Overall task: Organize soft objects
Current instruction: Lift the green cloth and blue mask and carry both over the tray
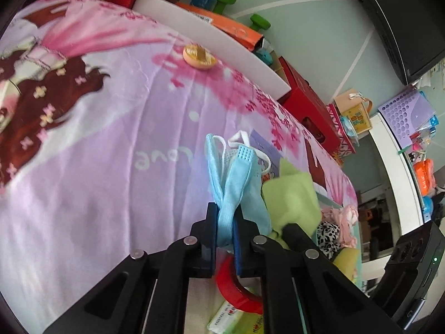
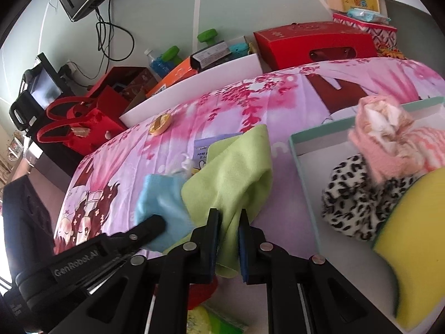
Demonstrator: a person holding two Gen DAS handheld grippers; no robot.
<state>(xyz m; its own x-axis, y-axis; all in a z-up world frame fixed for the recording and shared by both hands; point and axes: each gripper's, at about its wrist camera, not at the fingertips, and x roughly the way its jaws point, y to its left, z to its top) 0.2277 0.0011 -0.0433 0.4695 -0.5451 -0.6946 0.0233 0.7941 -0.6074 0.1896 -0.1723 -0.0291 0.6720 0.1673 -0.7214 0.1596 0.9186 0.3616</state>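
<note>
My left gripper (image 1: 225,217) is pinched tight on one blue face mask (image 1: 236,183), lifted off the pink bedsheet (image 1: 97,181). My right gripper (image 2: 229,222) is clamped on one green cloth (image 2: 236,172). Rightward, the teal box (image 2: 303,167) holds three things: one pink fuzzy sock (image 2: 395,144), one leopard-print piece (image 2: 353,200), one yellow sponge (image 2: 417,236).

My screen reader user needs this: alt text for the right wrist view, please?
The right gripper pinches a green cloth above a pink cartoon bedsheet. To its right, a teal-rimmed box holds a pink fuzzy item, leopard-print fabric and a yellow sponge.
</note>
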